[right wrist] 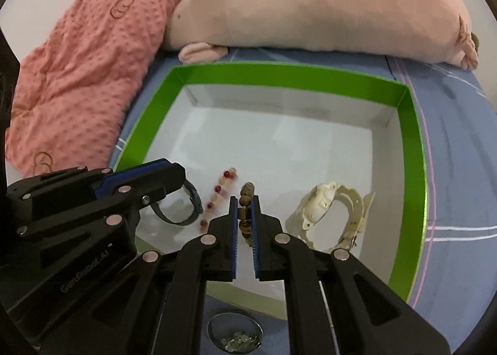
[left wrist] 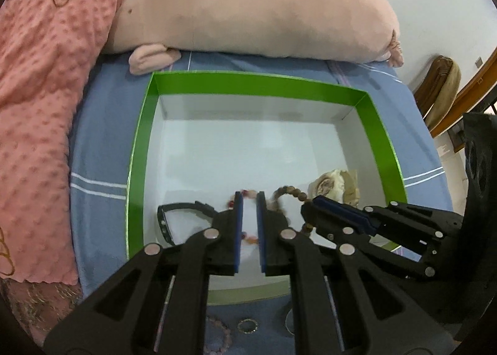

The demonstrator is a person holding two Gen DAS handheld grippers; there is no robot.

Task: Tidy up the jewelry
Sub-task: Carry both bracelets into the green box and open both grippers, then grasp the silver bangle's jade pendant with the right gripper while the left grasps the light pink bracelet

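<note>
The right gripper is clamping a brown bead bracelet between narrow jaws, low over the near part of the green box. The beads are sitting between the blue pads, with part of the loop showing past the fingertips. From the left wrist view the same bracelet is arcing out toward the right gripper.

The left gripper is hovering over a red bead bracelet lying on the box floor; its jaws are narrow, with white floor and a few beads showing between them, so it seems to be gripping nothing.

A black band and a white watch are already lying in the box. A pink bracelet and a small ring are waiting outside on the blue sheet.

The risks from here look like these:
- The two grippers are working close together, so a sideways move could knock them into each other.
- The brown beads are round and hard, so they could be slipping out of a shallow pinch.
- A release here could be dropping the brown loop onto the red one and tangling them.
- A low sweep could be dragging the red beads or the band.
</note>
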